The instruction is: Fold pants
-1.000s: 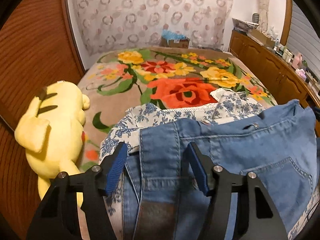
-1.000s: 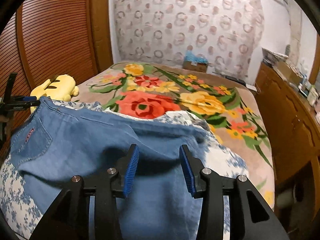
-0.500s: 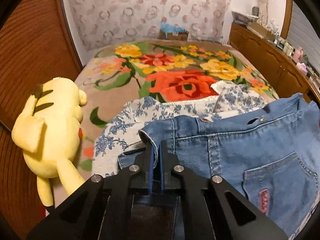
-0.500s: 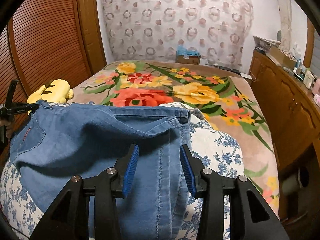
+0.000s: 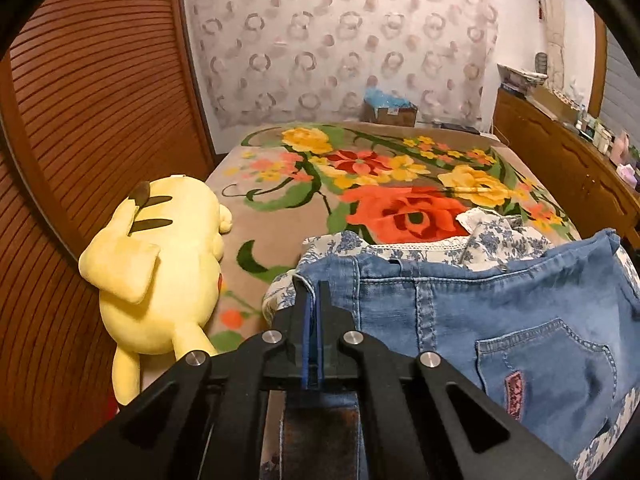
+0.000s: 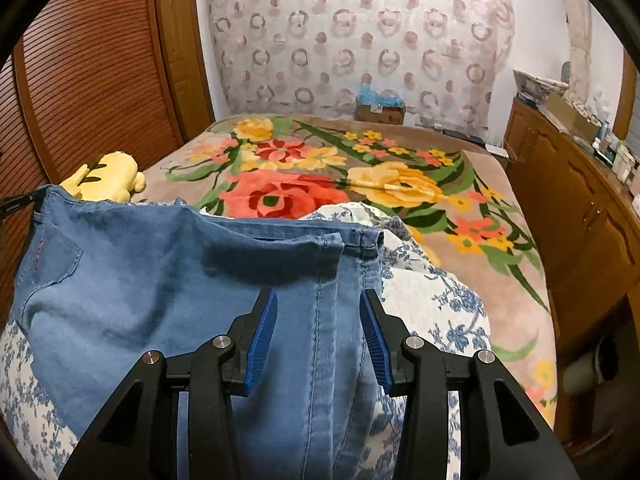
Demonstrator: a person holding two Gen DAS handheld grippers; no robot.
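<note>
Yellow plush toy (image 5: 160, 264) at far left, on floral blanket (image 5: 288, 216). Left gripper (image 5: 313, 300) fully closed, pinching left waistband corner of jeans (image 5: 500, 320). Jeans lie on blue-flowered cloth (image 6: 436, 300), waistband away from cameras. Right gripper (image 6: 318, 336) wide open, holds nothing, straddling right side seam. Denim likely heavy, soft but thick; best hold probably at waistband corner.

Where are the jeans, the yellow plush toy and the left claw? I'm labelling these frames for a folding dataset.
jeans (image 6: 168, 280): right wrist view, on the broad denim seat panel.
yellow plush toy (image 5: 168, 280): left wrist view, on its back.
left claw (image 5: 313, 300): left wrist view, between fingertips pinching the waistband corner.
</note>
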